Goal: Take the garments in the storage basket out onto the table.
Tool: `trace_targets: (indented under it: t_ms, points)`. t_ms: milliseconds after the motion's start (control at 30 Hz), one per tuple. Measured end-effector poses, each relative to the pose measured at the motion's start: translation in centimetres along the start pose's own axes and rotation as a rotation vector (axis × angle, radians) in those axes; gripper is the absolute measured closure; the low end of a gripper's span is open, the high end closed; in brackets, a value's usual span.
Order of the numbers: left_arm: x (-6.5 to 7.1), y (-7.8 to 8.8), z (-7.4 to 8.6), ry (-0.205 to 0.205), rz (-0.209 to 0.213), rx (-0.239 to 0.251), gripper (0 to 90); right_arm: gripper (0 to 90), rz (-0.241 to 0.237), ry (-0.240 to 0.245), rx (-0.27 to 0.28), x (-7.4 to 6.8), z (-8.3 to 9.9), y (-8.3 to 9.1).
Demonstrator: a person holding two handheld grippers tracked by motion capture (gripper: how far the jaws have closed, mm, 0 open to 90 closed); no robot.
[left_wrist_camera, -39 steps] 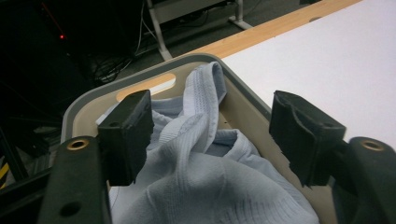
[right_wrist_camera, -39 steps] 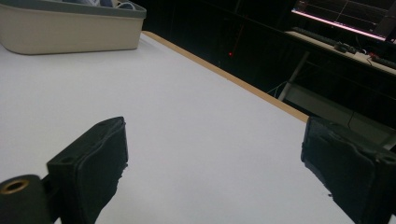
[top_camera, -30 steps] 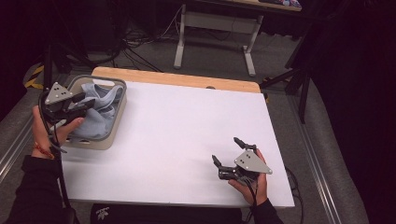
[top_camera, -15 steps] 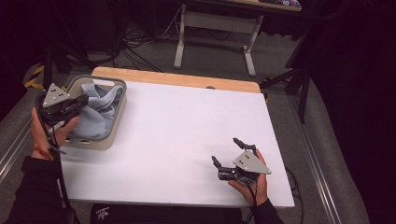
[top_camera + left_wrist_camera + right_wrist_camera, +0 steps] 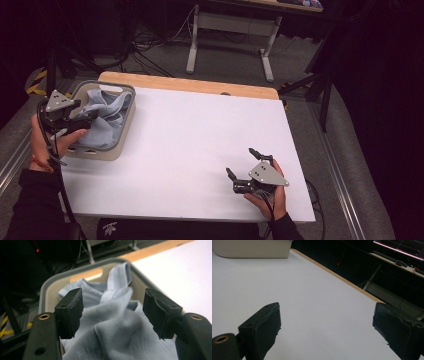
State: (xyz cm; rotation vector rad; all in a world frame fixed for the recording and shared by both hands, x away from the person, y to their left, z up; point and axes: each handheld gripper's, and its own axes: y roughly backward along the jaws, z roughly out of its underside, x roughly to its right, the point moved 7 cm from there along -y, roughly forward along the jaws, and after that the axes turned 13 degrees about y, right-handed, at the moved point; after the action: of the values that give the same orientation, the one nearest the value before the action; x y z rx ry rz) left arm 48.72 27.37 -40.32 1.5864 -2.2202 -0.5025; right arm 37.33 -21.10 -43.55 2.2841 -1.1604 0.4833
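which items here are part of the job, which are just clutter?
In the job:
- light blue cloth, bunched in the bin
- beige bin at the table's left edge
- left gripper, fingers just opened, cloth between them

Lying about:
- right gripper, open over bare table
- desk frame behind

Pale blue cloth (image 5: pixel 102 117), faintly ribbed perhaps, in a beige bin (image 5: pixel 127 125) with grey rim; white table (image 5: pixel 200 135).

Black two-jaw left gripper (image 5: pixel 84 121) and right gripper (image 5: pixel 243 163), each topped by a grey three-cornered plate with small dark holes; thick black rubbery pads (image 5: pixel 70 311), brass-ringed screw holes in the arms, black trailing cables. Black long sleeves (image 5: pixel 37 205), orange-red wristband (image 5: pixel 40 162) on left wrist.
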Motion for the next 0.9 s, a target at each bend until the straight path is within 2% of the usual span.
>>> trace_targets:
  t_ms: [100, 233, 267, 300, 433, 500, 600, 700, 900]
  points:
    - [-0.4, -0.6, 0.2, 0.007, -0.011, -0.02, 36.3, 8.6, -0.001, 0.001, -0.004, 0.0, 0.1, -0.1]
    - [-0.5, -1.1, 0.3, 0.005, -0.003, -0.029, 49.6, 8.6, -0.002, 0.001, -0.01, -0.1, 0.1, -0.2]
    - [-0.5, -1.1, 0.2, 0.003, 0.009, -0.021, 54.2, 8.6, -0.002, 0.0, -0.01, -0.1, 0.1, -0.2]
    - [-0.5, -1.1, 0.1, 0.0, 0.012, -0.016, 62.8, 8.6, -0.002, 0.002, -0.012, -0.1, 0.1, -0.2]
    - [-0.1, -0.8, -0.2, -0.015, 0.022, 0.015, 74.7, 8.6, -0.003, 0.006, -0.015, -0.2, 0.1, -0.2]
    - [0.1, -0.5, -0.4, -0.012, 0.032, 0.047, 82.9, 8.7, -0.002, 0.005, -0.015, -0.2, 0.2, -0.2]
    - [0.1, -0.2, -0.5, -0.004, 0.042, 0.067, 84.6, 8.7, -0.001, 0.007, -0.016, -0.2, 0.1, -0.2]
    - [0.2, 0.3, -0.8, 0.013, 0.053, 0.108, 85.2, 8.8, 0.001, 0.007, -0.017, -0.2, 0.2, -0.2]
    - [0.7, 1.2, -1.7, 0.017, 0.057, 0.179, 85.6, 8.9, 0.003, 0.003, -0.017, -0.1, 0.2, -0.3]
